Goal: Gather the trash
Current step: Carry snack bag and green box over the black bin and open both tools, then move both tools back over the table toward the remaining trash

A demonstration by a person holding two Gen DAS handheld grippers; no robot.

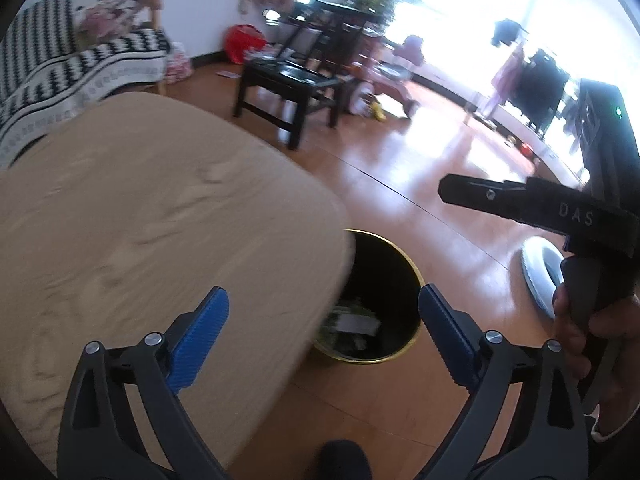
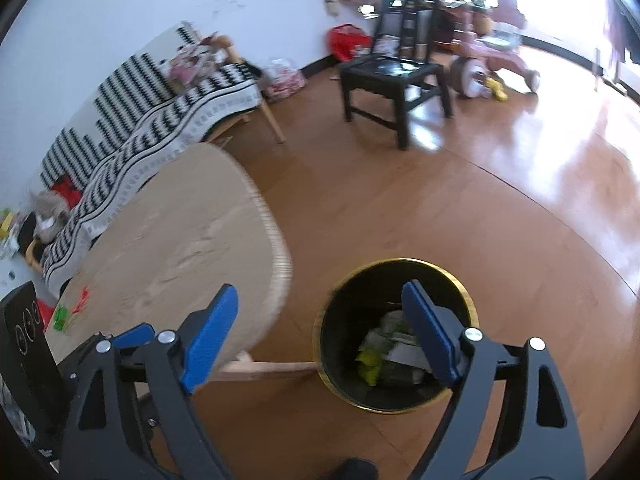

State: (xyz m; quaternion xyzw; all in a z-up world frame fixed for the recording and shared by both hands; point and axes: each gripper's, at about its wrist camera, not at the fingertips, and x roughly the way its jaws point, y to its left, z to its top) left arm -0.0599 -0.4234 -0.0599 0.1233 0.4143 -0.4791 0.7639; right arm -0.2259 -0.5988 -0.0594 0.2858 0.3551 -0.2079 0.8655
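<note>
A black trash bin with a gold rim [image 2: 468, 300] stands on the wooden floor beside a light wooden table [image 2: 180, 232]. Several wrappers and papers [image 2: 384, 352] lie inside it. My right gripper [image 2: 320, 312] is open and empty, above the gap between table edge and bin. My left gripper [image 1: 324, 308] is open and empty, over the table's corner [image 1: 160, 220], with the bin [image 1: 400, 264] partly hidden under the table edge. Small red and green scraps [image 2: 70, 312] lie on the table's left part. The right gripper's body [image 1: 560, 216] shows in the left wrist view.
A black wooden chair [image 2: 396, 76] stands further back on the floor. A sofa with a black-and-white zigzag cover [image 2: 160, 96] runs along the wall behind the table. A pink toy tricycle [image 2: 492, 56] and a red bag [image 2: 346, 40] are at the back. A white round object [image 1: 540, 276] lies on the floor.
</note>
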